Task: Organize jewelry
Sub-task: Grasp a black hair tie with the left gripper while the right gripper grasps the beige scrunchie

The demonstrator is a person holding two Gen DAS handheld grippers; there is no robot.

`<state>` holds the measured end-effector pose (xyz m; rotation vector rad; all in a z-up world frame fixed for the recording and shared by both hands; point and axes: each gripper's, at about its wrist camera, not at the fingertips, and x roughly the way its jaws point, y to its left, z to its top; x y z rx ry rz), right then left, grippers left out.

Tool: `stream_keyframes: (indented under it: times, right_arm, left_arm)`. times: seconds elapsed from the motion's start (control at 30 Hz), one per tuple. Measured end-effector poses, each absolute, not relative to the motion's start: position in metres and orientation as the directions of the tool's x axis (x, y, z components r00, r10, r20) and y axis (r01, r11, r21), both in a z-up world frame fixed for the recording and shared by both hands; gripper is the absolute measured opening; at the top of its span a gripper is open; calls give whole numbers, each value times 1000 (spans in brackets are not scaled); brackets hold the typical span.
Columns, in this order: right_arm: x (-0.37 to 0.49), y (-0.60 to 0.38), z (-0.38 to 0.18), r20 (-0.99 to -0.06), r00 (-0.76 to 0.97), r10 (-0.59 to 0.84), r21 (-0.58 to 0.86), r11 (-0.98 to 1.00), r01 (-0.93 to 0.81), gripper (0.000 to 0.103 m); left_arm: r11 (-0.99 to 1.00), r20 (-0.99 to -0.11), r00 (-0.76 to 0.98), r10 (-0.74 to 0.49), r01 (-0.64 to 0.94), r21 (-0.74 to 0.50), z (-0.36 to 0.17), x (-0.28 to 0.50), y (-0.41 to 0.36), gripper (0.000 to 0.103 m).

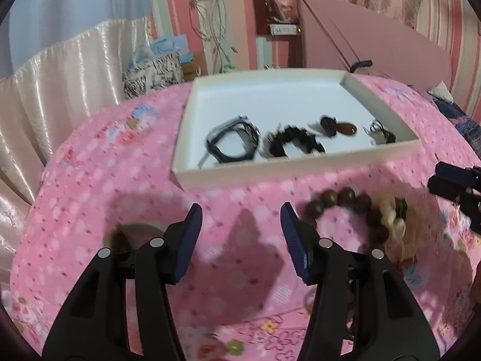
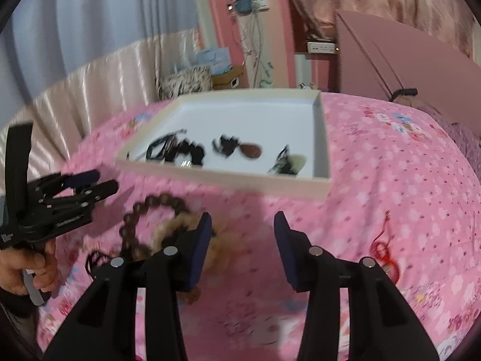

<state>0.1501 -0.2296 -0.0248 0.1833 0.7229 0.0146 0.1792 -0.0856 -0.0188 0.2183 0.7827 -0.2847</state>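
Observation:
A white shallow box point(image 1: 296, 167) point(image 2: 228, 180) lies on the pink bedspread. In it are a black band point(image 1: 233, 143), a black bead bracelet point(image 1: 296, 143), a brown pendant point(image 1: 347, 128) point(image 2: 251, 150) and a small dark piece point(image 1: 380, 132) point(image 2: 287, 162). In front of the box lie a brown wooden bead bracelet point(image 1: 345, 203) point(image 2: 150, 210) and a pale bead bracelet point(image 1: 392, 216) point(image 2: 171, 228). My left gripper point(image 1: 240, 228) is open and empty, just left of the brown beads. My right gripper point(image 2: 242, 237) is open and empty, just right of the bracelets. A red cord point(image 2: 383, 249) lies to its right.
A pink folded board point(image 1: 375, 45) leans behind the bed at the right. A patterned tissue box point(image 1: 153, 75) and satin curtain point(image 1: 60, 90) stand at the back left. The left gripper point(image 2: 75, 189) shows in the right wrist view, the right gripper point(image 1: 460, 186) in the left.

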Motion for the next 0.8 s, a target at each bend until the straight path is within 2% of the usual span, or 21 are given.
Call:
stream_keyframes:
  times: [0.33, 0.8]
  right_arm:
    - [125, -218, -27, -646, 762, 53, 145, 988, 55, 44]
    - [94, -220, -37, -646, 760, 73, 189, 980, 66, 44]
  left_arm:
    - [914, -667, 696, -265, 403, 57, 2, 107, -87, 60]
    - [864, -697, 630, -342, 502, 30, -26, 91, -117, 60]
